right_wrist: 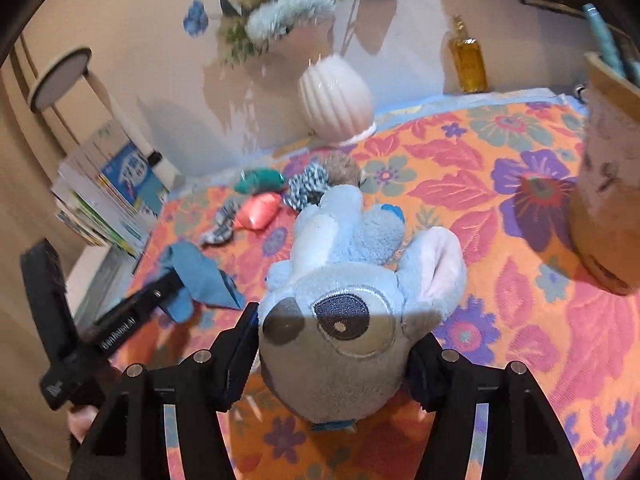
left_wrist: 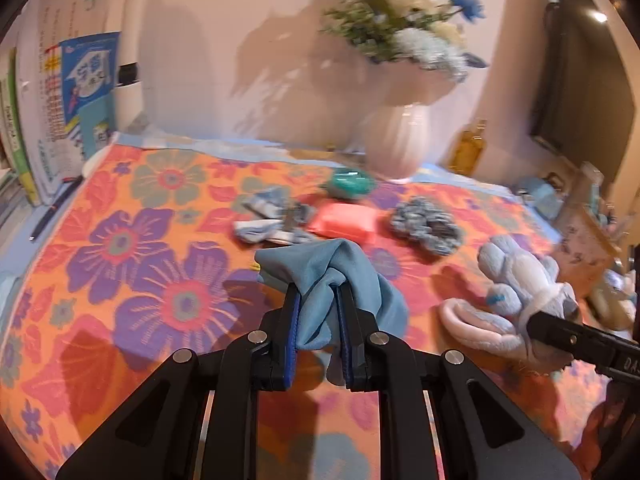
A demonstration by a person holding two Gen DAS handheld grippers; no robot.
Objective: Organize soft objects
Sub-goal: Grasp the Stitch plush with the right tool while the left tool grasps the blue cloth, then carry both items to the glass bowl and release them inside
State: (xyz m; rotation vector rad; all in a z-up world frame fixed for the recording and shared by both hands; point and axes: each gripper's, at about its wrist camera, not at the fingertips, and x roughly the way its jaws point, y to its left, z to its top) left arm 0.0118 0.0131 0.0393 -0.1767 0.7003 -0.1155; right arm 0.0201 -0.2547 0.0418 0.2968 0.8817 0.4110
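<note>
Bare floral orange tablecloth [left_wrist: 120, 280] lay open leftward — ahead crowded a pink rectangular pad [left_wrist: 346, 222], blue-grey knitted scrunchie [left_wrist: 426, 224] (near a white ribbed vase [left_wrist: 396, 140]).

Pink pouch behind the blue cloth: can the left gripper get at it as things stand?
Probably not yet. The left gripper is shut on the blue cloth, so its jaws are full. The path ahead to the pink pouch looks free otherwise.

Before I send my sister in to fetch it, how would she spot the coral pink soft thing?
Find the white ribbed vase on the floral cloth. In front lies the pink pad, between the striped socks and grey scrunchie: the only plain, smooth, flat piece.
</note>
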